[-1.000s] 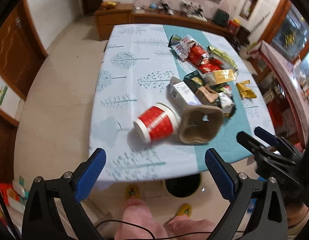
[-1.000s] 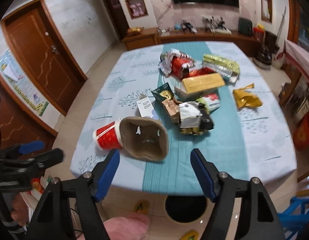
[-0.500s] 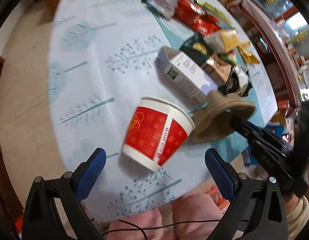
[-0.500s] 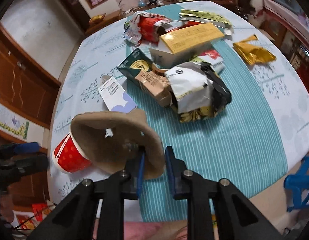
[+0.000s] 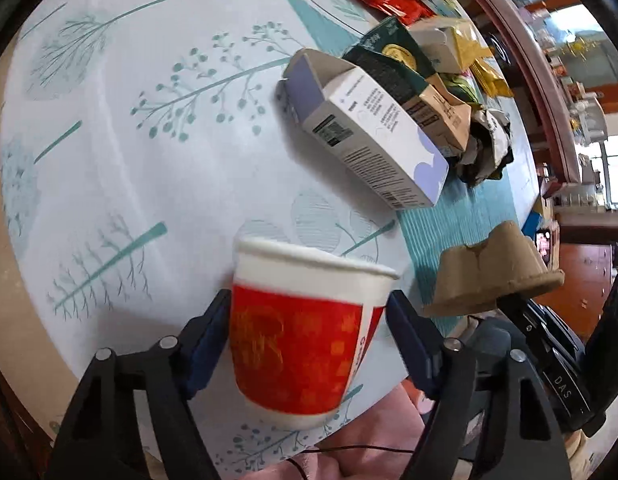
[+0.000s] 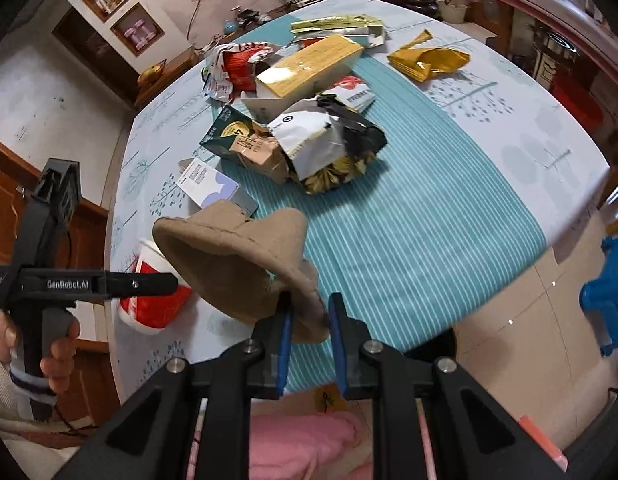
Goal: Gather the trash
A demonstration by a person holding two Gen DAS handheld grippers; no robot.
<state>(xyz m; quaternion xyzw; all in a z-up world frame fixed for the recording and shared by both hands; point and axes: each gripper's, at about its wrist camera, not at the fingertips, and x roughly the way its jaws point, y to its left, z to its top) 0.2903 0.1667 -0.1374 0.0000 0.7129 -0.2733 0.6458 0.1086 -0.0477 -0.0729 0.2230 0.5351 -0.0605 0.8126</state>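
Observation:
My left gripper (image 5: 309, 320) is shut on a red and white paper cup (image 5: 301, 328) near the table's front edge; the cup also shows in the right wrist view (image 6: 157, 296). My right gripper (image 6: 309, 320) is shut on the rim of a brown moulded-pulp cup carrier (image 6: 237, 256), held just above the table. The carrier shows at the right of the left wrist view (image 5: 489, 276).
A white and lilac carton (image 5: 369, 140) lies behind the cup. A heap of wrappers, bags and boxes (image 6: 309, 120) covers the teal runner (image 6: 409, 232). A gold bag (image 6: 429, 60) lies far right. A blue stool (image 6: 605, 292) stands right of the table.
My left gripper has moved in and closed on the red cup. My right gripper, closed on the carrier, has lifted it slightly off the table.

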